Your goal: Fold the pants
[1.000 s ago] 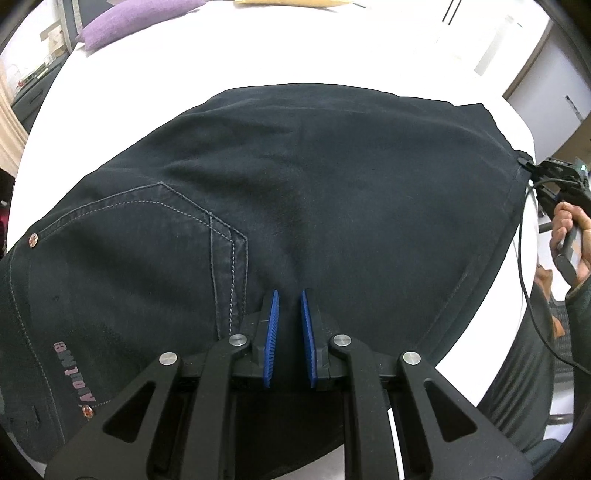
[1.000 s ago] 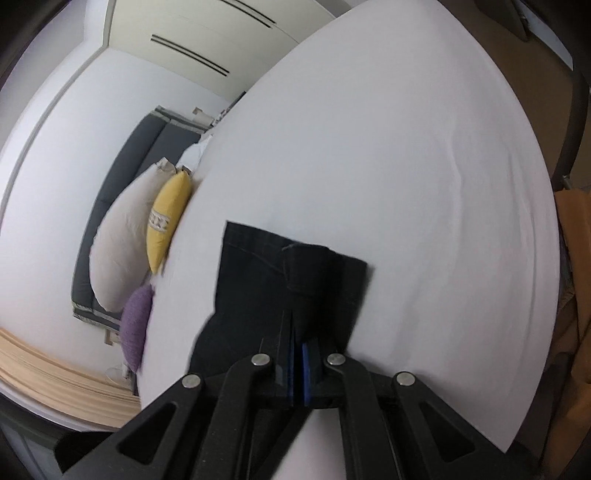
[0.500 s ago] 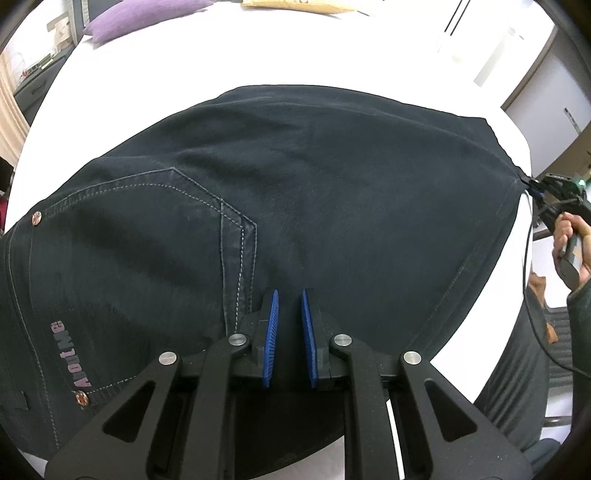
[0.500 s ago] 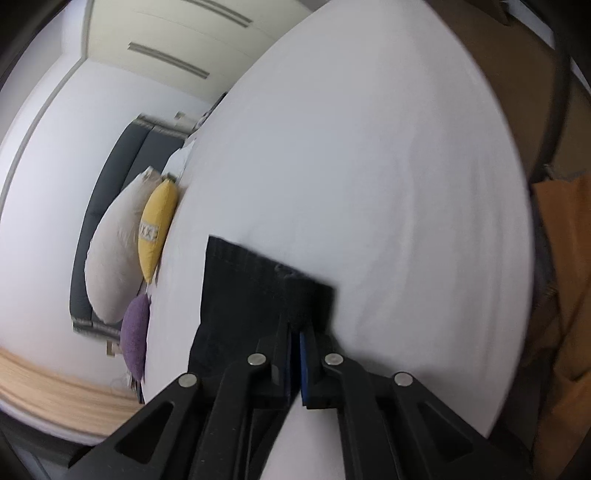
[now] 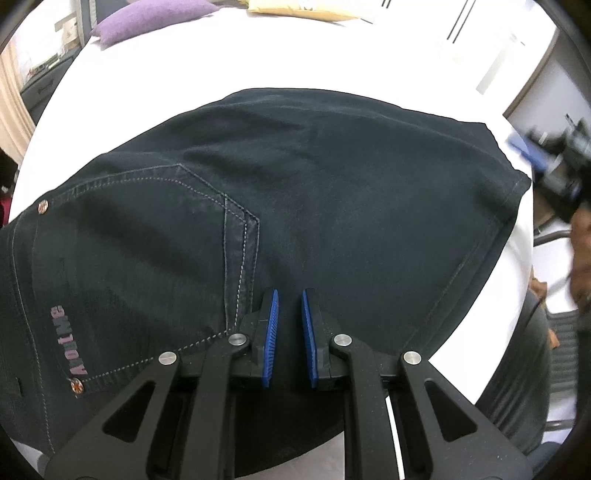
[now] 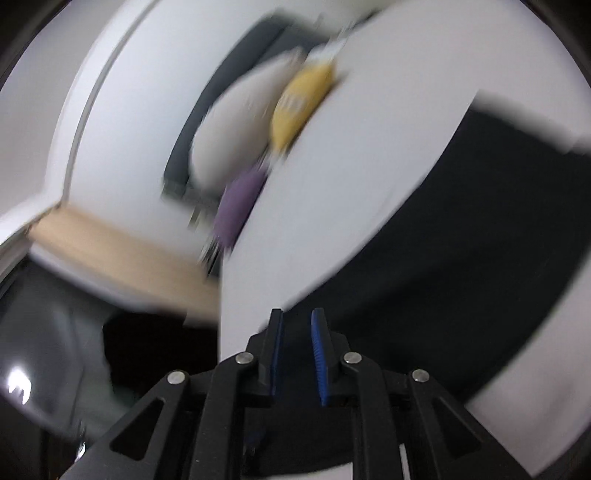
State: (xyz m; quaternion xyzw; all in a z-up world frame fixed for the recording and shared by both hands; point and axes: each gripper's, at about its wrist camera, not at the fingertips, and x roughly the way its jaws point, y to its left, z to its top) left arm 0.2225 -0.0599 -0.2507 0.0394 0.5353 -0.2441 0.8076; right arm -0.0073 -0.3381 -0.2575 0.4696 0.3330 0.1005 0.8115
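Observation:
Dark denim pants (image 5: 314, 206) lie flat on the white bed (image 5: 184, 59), back pocket with pale stitching (image 5: 147, 240) at the left, hem at the right. My left gripper (image 5: 290, 295) hovers just above the pants near their front edge, jaws slightly apart with nothing between them. My right gripper (image 6: 297, 314) is blurred in its own view, jaws a little apart and empty, over the edge of the pants (image 6: 461, 240). It also shows as a blur off the bed's right side in the left wrist view (image 5: 554, 170).
A purple pillow (image 5: 147, 14) and a yellow pillow (image 5: 306, 9) lie at the far end of the bed. In the right wrist view a purple pillow (image 6: 240, 203), a yellow pillow (image 6: 299, 103) and a grey sofa show behind. A chair stands at the bed's right.
My right gripper has let go of the pant hem, opened and swung away fast, turning its view. The hem now lies flat. My left gripper has barely moved.

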